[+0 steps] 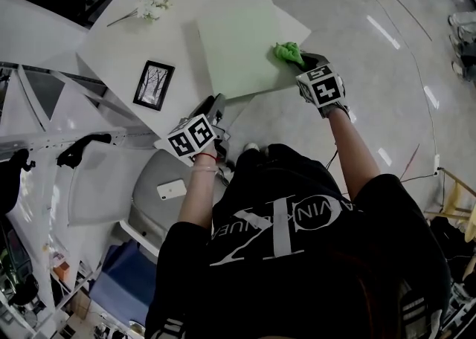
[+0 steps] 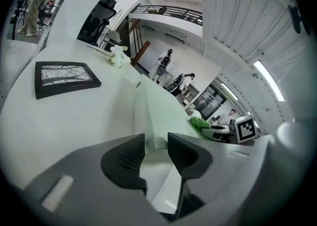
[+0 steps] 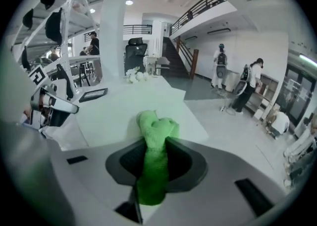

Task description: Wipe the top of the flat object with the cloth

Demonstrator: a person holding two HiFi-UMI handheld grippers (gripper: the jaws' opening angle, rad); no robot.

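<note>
At left, on the white table, your left gripper pinches the near corner of the pale green flat board, steadying it. Centre: the board's top lies bare, with no visible trace to tell wiped from unwiped. At right, your right gripper is clamped on the green cloth, which rests at the board's right edge. Judged state: wiping under way, with the top leftward of the cloth probably yet to cover.
</note>
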